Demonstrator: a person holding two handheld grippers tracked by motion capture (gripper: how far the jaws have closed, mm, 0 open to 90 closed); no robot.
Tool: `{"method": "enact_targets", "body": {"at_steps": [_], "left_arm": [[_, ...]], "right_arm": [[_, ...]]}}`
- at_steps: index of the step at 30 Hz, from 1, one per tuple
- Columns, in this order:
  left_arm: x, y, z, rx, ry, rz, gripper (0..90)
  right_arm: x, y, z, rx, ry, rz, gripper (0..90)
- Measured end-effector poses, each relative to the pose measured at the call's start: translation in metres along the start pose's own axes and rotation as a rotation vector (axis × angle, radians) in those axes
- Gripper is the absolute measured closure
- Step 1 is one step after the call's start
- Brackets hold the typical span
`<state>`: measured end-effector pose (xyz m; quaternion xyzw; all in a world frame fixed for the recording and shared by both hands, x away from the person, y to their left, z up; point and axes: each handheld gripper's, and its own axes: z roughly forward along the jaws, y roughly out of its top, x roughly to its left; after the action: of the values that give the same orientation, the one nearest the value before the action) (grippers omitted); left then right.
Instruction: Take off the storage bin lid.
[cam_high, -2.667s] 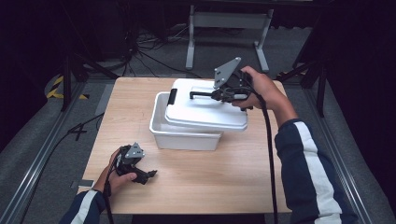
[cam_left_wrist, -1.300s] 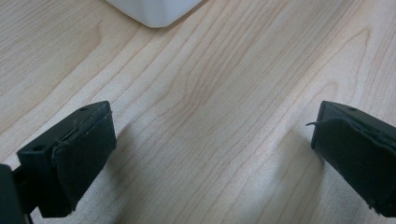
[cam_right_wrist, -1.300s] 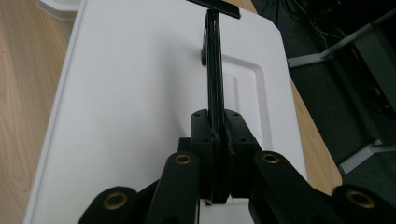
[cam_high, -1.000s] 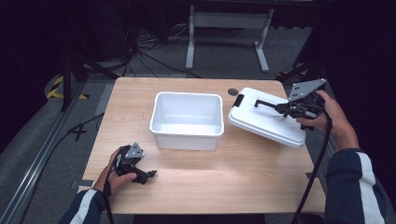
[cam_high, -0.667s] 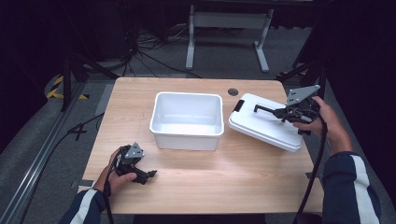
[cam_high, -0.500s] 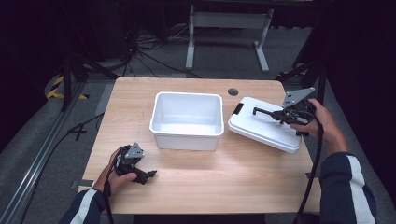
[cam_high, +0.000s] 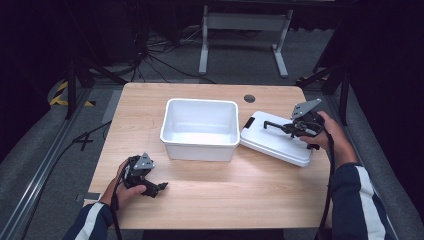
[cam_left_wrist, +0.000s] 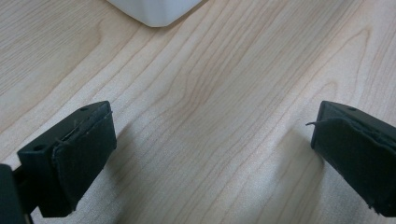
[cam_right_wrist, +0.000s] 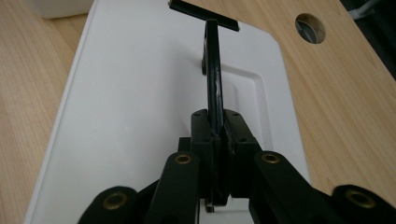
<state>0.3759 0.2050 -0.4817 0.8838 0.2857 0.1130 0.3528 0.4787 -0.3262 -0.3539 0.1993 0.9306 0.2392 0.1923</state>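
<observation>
The person is holding the white lid (cam_high: 277, 141) by its thin black handle (cam_right_wrist: 214, 79), with the right gripper (cam_high: 296, 127) pinched tight on that handle. In the right gripper view the two jaws are pressing flat against either side of the black strip, and the lid's top is spreading out just beyond and below them. From above, the lid is sitting on the wooden table (cam_high: 225, 195), or very nearly so; its far corner may be slightly raised, I cannot tell for sure. The open white bin (cam_high: 200, 129) is standing just beside the lid, off past the gripper's tips.

The left gripper (cam_high: 150, 186) is resting low on the table near the person's edge, jaws spread wide with nothing between them but bare wood; a corner of the bin is showing well ahead of it.

My guess is the lid is being set aside after uncovering the bin. The next move probably calls for easing the right jaws apart and drawing back clear of the handle.
</observation>
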Motion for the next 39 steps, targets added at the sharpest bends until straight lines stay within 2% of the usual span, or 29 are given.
{"method": "enact_targets", "body": {"at_steps": [5,12,23,27,35,39], "left_arm": [[0.0,0.0,0.0,0.001,0.001,0.0,0.5],[0.0,0.0,0.0,0.004,-0.004,-0.006,0.5],[0.0,0.0,0.0,0.002,-0.004,-0.004,0.5],[0.0,0.0,0.0,0.001,0.0,0.001,0.5],[-0.001,0.0,0.0,0.005,-0.004,-0.009,0.5],[0.0,0.0,0.0,0.001,-0.003,-0.003,0.5]], "right_arm": [[0.002,0.002,0.014,0.011,0.003,0.002,84.3],[0.002,0.002,0.022,0.008,0.019,0.013,84.3],[-0.003,-0.008,0.029,0.05,0.016,0.035,83.5],[-0.006,-0.013,0.032,0.089,0.008,0.056,81.7],[-0.008,-0.017,0.023,0.009,0.018,0.105,79.9],[-0.007,-0.016,0.021,-0.004,0.021,0.103,78.3]]}}
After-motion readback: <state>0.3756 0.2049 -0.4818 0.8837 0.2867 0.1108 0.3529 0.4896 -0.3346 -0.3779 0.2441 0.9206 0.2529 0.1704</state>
